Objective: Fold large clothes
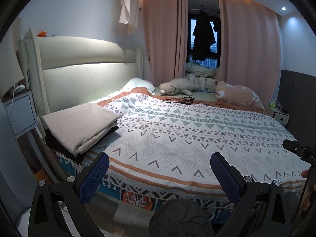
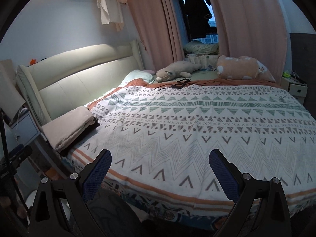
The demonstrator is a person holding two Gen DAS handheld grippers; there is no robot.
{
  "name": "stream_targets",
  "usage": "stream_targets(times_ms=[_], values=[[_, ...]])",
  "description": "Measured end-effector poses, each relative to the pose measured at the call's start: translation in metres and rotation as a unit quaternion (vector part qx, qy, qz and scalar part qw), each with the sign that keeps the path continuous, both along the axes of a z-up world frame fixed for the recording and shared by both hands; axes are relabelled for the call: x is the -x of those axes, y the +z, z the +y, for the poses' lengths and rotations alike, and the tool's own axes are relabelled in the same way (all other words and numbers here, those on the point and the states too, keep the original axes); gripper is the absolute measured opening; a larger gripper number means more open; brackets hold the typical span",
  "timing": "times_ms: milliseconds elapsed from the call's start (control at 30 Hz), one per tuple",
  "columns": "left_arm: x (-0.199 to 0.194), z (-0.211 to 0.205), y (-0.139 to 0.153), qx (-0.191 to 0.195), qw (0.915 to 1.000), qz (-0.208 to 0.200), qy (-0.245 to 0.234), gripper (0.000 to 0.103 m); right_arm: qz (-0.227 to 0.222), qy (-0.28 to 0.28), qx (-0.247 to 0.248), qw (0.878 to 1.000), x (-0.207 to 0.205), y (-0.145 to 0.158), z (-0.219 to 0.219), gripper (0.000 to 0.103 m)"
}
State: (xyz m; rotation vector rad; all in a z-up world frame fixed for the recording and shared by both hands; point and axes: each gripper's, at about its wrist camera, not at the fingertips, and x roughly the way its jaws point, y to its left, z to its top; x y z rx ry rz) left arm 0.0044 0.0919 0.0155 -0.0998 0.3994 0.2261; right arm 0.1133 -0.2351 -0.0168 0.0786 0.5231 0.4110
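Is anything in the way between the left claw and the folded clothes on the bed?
Nothing visible. The left gripper is open and empty, and only bare bedspread lies between it and the folded clothes.

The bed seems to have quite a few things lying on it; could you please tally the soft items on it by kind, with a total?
Folded garments, stacked at the headboard-side corner: 2, a beige one on a black one
Plush toys: 2, a pale one and a peach one
Pillows: 1, pale blue
Patterned bedspreads: 1
Total: 6
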Motion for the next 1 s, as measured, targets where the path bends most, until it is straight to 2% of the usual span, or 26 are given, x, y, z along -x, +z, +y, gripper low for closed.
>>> stream_targets(times_ms=[133, 367, 500, 767, 1000], values=[[0.019, -0.011, -0.003, -0.007, 0.9998, -0.009, -0.017, 0.102, -0.009, -0.011, -0.003, 1.0, 0.027, -0.003, -0.017, 0.1], [0.049, -0.028, -0.012, 0.02, 0.998, -0.047, -0.037, 0.102, -0.032, -0.03, 0.038, 0.998, 0.074, -0.007, -0.035, 0.1], [0.055, -0.041, -0.021, 0.025, 0.9972, -0.047, -0.053, 0.102, -0.039, -0.044, 0.045, 0.997, 0.092, -0.011, -0.047, 0.1], [0.063, -0.053, -0.023, 0.009, 0.9972, -0.046, -0.058, 0.102, -0.033, -0.056, 0.048, 0.997, 0.098, -0.017, -0.052, 0.1], [0.067, -0.051, -0.021, 0.018, 0.997, -0.041, -0.064, 0.102, -0.035, -0.055, 0.043, 0.997, 0.099, -0.014, -0.049, 0.1]])
